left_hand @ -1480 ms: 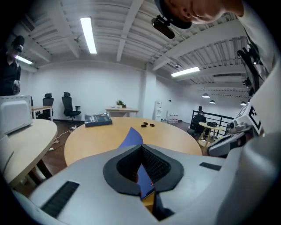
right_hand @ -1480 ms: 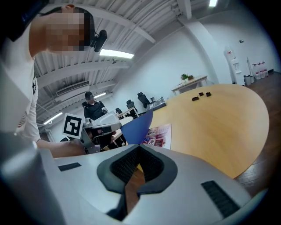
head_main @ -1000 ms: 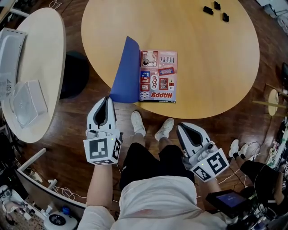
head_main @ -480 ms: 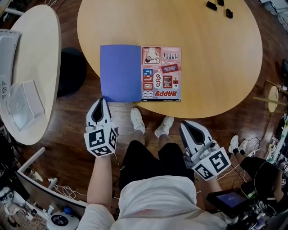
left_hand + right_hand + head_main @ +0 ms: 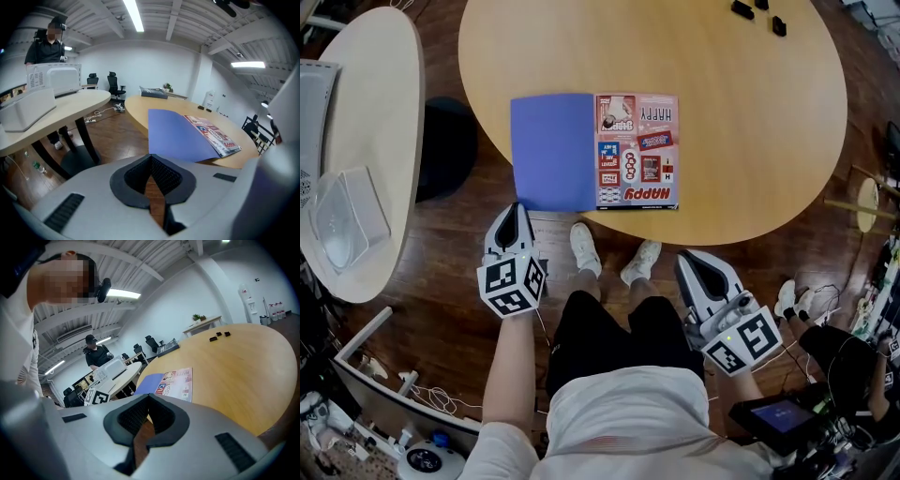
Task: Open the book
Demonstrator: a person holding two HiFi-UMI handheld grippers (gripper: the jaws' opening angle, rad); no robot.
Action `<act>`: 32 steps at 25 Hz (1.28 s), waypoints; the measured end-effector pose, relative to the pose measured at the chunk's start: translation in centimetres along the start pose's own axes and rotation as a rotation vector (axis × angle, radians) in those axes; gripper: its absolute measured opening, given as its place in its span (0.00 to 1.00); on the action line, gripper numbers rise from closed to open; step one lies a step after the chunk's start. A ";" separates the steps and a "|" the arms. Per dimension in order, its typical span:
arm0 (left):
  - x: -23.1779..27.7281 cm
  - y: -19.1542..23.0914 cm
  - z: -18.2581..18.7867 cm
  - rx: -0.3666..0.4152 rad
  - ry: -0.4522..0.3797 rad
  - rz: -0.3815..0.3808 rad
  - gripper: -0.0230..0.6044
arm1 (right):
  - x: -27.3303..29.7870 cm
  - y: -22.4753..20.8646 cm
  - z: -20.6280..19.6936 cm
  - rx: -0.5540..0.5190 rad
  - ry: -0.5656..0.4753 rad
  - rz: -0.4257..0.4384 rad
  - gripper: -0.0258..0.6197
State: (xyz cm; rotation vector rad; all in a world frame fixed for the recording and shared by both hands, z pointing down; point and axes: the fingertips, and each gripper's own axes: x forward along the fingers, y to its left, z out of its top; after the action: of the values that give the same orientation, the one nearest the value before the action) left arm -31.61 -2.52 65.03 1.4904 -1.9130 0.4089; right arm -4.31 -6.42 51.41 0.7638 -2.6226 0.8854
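Note:
The book [image 5: 594, 150] lies open and flat near the front edge of the round wooden table [image 5: 750, 122]. Its blue cover [image 5: 551, 150] is spread to the left and a printed page [image 5: 637, 150] faces up on the right. My left gripper [image 5: 514, 211] is shut on nothing and hangs off the table, just short of the blue cover's [image 5: 180, 136] near corner. My right gripper [image 5: 689, 259] is also shut on nothing, off the table edge to the right, with the book [image 5: 173, 380] ahead of it.
A pale oval side table [image 5: 384, 112] at the left carries a clear box [image 5: 352, 216]. A dark stool base [image 5: 445, 150] sits between the two tables. Small black items [image 5: 759, 14] lie at the far edge. My shoes [image 5: 581, 248] stand under the table's front.
The blue cover, standing up a second ago, has dropped flat to the left. My left gripper has drawn back a little towards me. The right gripper has barely moved.

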 end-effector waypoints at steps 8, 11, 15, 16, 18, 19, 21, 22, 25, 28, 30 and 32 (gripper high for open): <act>-0.8 0.7 -0.2 -0.151 0.012 -0.059 0.07 | -1.0 0.5 1.2 -0.024 -0.032 -0.026 0.04; -2.6 1.4 1.7 -0.153 -0.048 -0.042 0.07 | -1.0 1.6 1.9 -0.043 -0.050 -0.033 0.04; -6.0 -0.1 6.8 -0.147 -0.169 -0.145 0.05 | -0.5 3.7 3.6 -0.075 -0.082 -0.047 0.04; -7.0 -0.6 8.4 -0.133 -0.204 -0.170 0.05 | -0.3 4.4 4.2 -0.082 -0.095 -0.049 0.04; -9.1 -1.5 11.6 -0.081 -0.279 -0.206 0.05 | 0.0 5.7 5.2 -0.095 -0.117 -0.053 0.04; -10.1 -2.0 13.0 -0.055 -0.312 -0.226 0.05 | 0.1 6.3 5.6 -0.102 -0.125 -0.056 0.04; -11.9 -3.3 15.4 -0.012 -0.359 -0.271 0.05 | 0.2 7.4 6.3 -0.117 -0.134 -0.060 0.04; -12.7 -3.9 16.3 0.004 -0.371 -0.293 0.05 | 0.1 7.8 6.7 -0.124 -0.139 -0.061 0.04; -14.7 -5.5 18.4 0.051 -0.400 -0.342 0.05 | -0.2 9.1 8.0 -0.149 -0.156 -0.060 0.04; -16.6 -6.7 19.7 0.074 -0.432 -0.376 0.05 | -0.6 10.3 9.1 -0.173 -0.175 -0.051 0.04; -17.8 -7.4 20.2 0.063 -0.444 -0.396 0.05 | -0.8 10.9 9.9 -0.191 -0.190 -0.037 0.04; -19.0 -8.1 20.3 0.049 -0.449 -0.401 0.05 | -1.4 11.4 10.4 -0.206 -0.208 -0.021 0.04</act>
State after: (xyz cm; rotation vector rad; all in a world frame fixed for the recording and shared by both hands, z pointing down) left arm -27.98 -3.45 36.37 2.0767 -1.8628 -0.0716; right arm -10.38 -4.65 37.26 0.8670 -2.8222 0.5431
